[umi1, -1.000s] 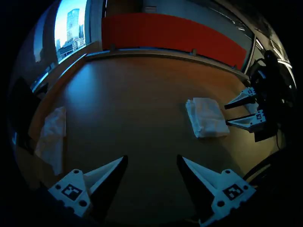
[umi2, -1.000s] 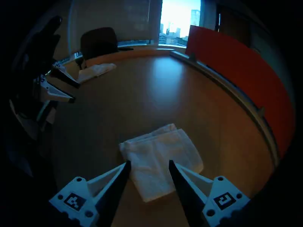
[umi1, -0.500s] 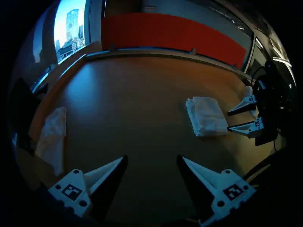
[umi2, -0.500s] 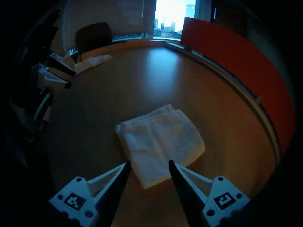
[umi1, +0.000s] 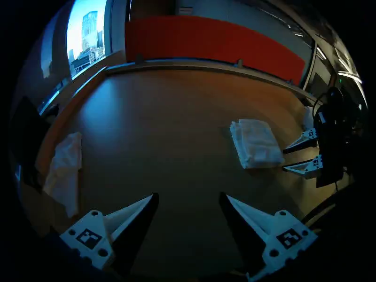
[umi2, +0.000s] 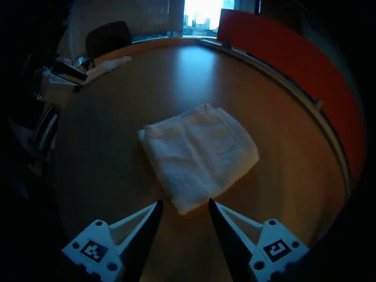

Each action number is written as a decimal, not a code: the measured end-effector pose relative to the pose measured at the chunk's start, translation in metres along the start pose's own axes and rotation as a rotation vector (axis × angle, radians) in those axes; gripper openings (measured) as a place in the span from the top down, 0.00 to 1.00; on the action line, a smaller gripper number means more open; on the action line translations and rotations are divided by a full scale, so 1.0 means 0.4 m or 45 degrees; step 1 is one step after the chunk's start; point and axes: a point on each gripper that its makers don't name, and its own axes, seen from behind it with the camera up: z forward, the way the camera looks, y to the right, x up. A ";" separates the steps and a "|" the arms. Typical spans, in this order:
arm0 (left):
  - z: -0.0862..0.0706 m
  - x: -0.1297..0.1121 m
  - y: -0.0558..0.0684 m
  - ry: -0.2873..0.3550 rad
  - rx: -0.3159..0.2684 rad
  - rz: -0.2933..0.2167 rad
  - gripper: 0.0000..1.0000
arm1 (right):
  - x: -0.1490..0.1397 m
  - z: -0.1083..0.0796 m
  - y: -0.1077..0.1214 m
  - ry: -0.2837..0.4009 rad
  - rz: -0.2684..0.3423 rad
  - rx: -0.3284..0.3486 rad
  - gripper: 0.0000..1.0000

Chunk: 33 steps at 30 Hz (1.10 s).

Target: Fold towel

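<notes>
- Dim office light falls on a wide wooden bench (umi1: 155,117), with a red partition (umi1: 211,42) along its far edge and a window (umi1: 87,33) at far left in the left gripper view.
- The left claw (umi1: 188,194) hangs low over bare wood, its fingers spread wide with nothing between them. It sits just as it did a second ago.
- To the right lies the folded towel (umi1: 256,143), a neat flat packet. A loose cloth (umi1: 66,169) is bunched at the bench's left edge, well apart from it.
- The right claw (umi1: 284,160) is just beside the towel's right edge. Its tips met that edge a second ago and now stand clear of it, so it has drawn back.
- In the right gripper view, the right claw (umi2: 185,201) is partly open and holds nothing. The folded towel (umi2: 199,152) lies ahead, and only its near corner reaches the gap between the tips.
- A second ago the towel sat deeper between those fingers, so this view also shows the retreat.
- Far left, the left claw (umi2: 58,80) waits near a chair (umi2: 105,40) and the loose cloth (umi2: 110,63).
- This towel looks folded and released, and the loose cloth may be next.
</notes>
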 end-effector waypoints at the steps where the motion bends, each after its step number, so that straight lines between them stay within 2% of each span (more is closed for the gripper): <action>1: 0.000 -0.001 0.000 -0.001 0.000 0.000 0.04 | -0.004 0.001 0.002 -0.006 0.005 -0.005 0.29; 6: 0.000 -0.004 0.000 -0.001 0.000 0.000 0.05 | -0.018 0.007 0.002 -0.025 0.021 -0.009 0.39; 12: 0.000 -0.005 0.000 -0.004 -0.001 0.001 0.04 | -0.024 0.013 -0.006 -0.031 0.027 -0.005 0.65; 16: 0.000 -0.005 0.000 -0.004 -0.003 0.002 0.05 | -0.024 0.016 -0.012 -0.027 0.042 -0.001 0.70; 22: 0.001 -0.004 0.001 -0.004 -0.006 0.009 0.04 | -0.023 0.017 -0.021 -0.025 0.051 0.013 0.92; 24: 0.000 -0.004 0.003 -0.004 -0.007 0.012 0.05 | -0.023 0.016 -0.021 -0.025 0.054 0.011 0.95; 33: 0.000 -0.006 0.005 -0.003 -0.017 0.012 0.04 | 0.009 -0.009 -0.004 0.006 0.047 -0.004 0.96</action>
